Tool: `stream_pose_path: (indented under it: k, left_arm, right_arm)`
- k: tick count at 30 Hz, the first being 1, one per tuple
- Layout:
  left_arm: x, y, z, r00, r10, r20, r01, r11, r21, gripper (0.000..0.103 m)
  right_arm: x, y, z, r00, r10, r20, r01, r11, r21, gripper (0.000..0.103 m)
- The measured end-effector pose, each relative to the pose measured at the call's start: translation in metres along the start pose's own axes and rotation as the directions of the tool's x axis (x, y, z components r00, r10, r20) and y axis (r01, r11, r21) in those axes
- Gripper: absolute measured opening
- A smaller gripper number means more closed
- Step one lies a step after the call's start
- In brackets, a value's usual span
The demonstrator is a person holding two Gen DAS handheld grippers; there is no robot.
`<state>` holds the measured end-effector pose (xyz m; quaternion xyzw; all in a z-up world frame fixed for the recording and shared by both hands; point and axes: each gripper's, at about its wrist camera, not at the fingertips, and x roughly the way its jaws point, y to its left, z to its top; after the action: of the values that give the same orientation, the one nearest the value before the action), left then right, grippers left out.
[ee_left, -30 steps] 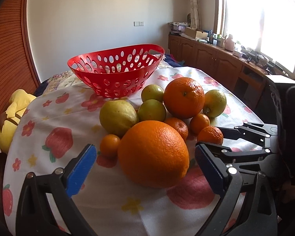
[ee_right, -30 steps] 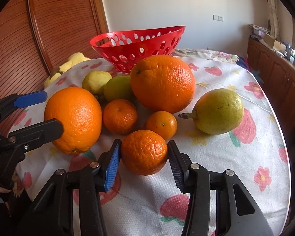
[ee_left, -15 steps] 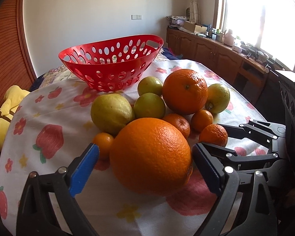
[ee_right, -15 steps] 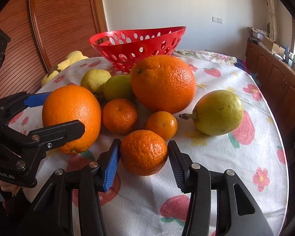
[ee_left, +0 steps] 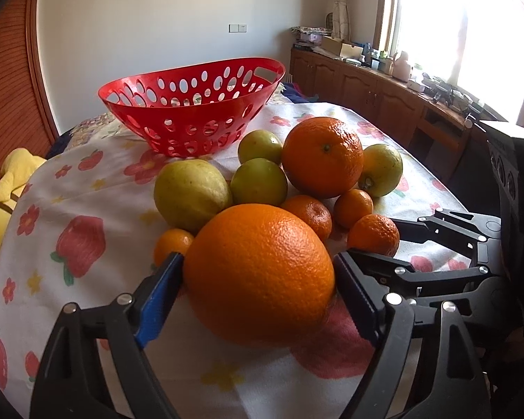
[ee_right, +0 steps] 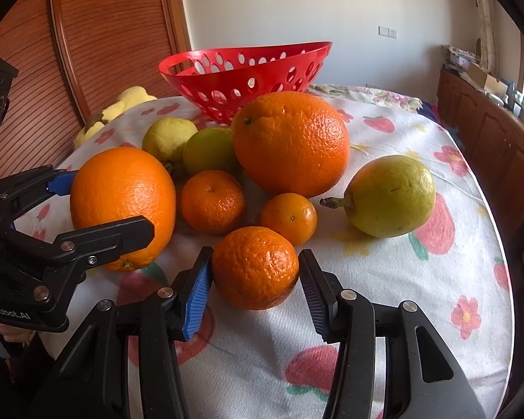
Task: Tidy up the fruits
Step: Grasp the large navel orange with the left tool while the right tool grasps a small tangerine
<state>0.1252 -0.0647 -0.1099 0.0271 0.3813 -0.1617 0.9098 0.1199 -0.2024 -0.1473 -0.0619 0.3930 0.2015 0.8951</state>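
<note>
A pile of fruit lies on a flowered tablecloth in front of an empty red basket [ee_left: 192, 111], which also shows in the right wrist view [ee_right: 248, 70]. My left gripper [ee_left: 258, 286] is shut on the near big orange [ee_left: 258, 272], both pads touching its sides; this orange also shows in the right wrist view [ee_right: 122, 202]. My right gripper [ee_right: 255, 279] straddles a mandarin [ee_right: 255, 267] on the cloth, its blue pad touching the left side and a thin gap on the right. A second big orange [ee_right: 290, 143], yellow-green pears [ee_right: 391, 195] and smaller mandarins [ee_right: 213, 200] lie behind.
The round table's edge [ee_right: 499, 244] curves close on the right, with wooden cabinets [ee_left: 384, 94] beyond it. A yellow plush toy [ee_left: 7, 192] lies off the table's left edge by a wooden sliding door [ee_right: 104, 35]. Bare cloth [ee_left: 70, 181] lies left of the pile.
My left gripper moved forward around the big orange and closed onto it. My right gripper stayed around the mandarin and narrowed slightly.
</note>
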Motion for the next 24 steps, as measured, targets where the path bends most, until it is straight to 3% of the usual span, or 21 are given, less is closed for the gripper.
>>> stream_pose_path:
  k: [10,24]
  left_arm:
    - [-0.022,0.005,-0.006,0.999,-0.028,0.041,0.029,0.999,-0.028,0.085]
    - [-0.063,0.017,0.015,0.989,-0.023,0.145,0.027,0.999,-0.026,0.084]
  right_arm:
    - [0.001,0.002,-0.001,1.0,0.005,-0.007,-0.005,1.0,-0.009,0.048]
    - [-0.016,0.007,0.003,1.0,0.018,0.012,-0.018,1.0,-0.024,0.047]
